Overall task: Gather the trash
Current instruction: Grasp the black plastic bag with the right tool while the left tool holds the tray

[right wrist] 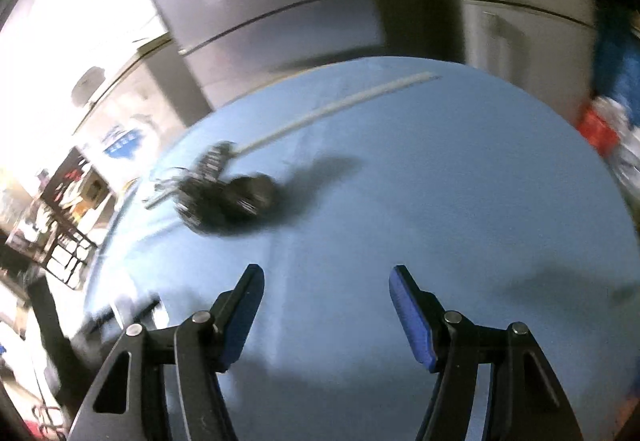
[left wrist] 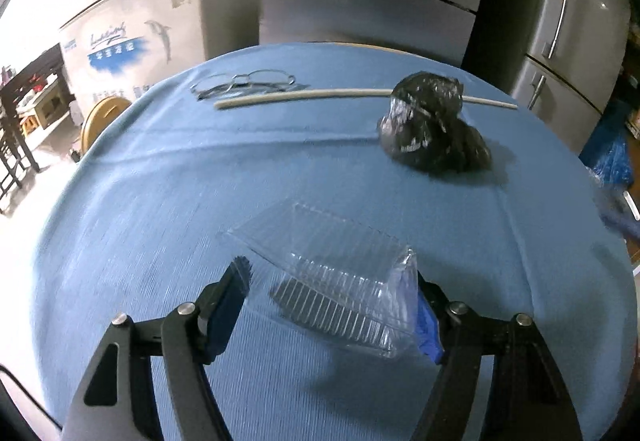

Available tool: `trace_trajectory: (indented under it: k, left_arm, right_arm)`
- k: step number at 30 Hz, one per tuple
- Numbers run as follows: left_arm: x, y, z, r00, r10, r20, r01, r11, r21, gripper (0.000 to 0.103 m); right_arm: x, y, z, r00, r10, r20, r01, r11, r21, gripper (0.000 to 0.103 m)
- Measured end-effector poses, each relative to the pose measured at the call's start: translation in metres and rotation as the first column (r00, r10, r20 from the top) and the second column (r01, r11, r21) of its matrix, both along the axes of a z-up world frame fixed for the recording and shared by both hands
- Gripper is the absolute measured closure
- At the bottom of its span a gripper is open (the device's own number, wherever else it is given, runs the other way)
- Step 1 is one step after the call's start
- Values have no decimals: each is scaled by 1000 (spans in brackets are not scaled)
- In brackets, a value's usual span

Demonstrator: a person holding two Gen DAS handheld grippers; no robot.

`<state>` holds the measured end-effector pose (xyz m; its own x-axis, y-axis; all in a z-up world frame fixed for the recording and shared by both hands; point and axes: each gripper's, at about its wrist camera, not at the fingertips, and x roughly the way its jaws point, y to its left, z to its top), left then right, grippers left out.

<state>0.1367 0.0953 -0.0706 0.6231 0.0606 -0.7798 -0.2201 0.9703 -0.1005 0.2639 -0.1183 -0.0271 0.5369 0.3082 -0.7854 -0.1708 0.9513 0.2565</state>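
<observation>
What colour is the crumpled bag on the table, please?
Black and glossy; the bag shows best in the left wrist view.

A: What is being shown past the right gripper?

B: A blue tablecloth is being seen, blurred. A crumpled black plastic bag is being shown lying on it, a long pale stick running behind.

A: And the jaws?

B: They are being held apart, nothing being gripped between them.
</observation>
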Motion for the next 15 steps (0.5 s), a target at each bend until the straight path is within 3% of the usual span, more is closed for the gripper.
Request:
trace_trajectory:
  k: [5,8,10,12,15]
  left_arm:
    - [-30,-9,4,1000,-15,2,15,1000,24,29]
    - [-46,-12,9,1000,-25,15,24,999,39,28]
    - [-52,-11,11,1000,-14,20,13,999,29,28]
    - [-54,-9,10,1000,-7,14,7,1000,19,28]
    - [-50,-11,11,1000,-4,22,4,1000,9,28]
  right_arm:
    - [59,85,-16,993,111,-28,-112,992,-53,34]
    - [85,122,-33,991,130,-41,-135,978,-160,34]
    - [93,136,-48,987,143,-69,-154,967,-205,31]
    - [91,145,-50,986,163,-44,-169,947,-272,31]
    - [92,143,-49,979,172,-106,-194,951,-242,43]
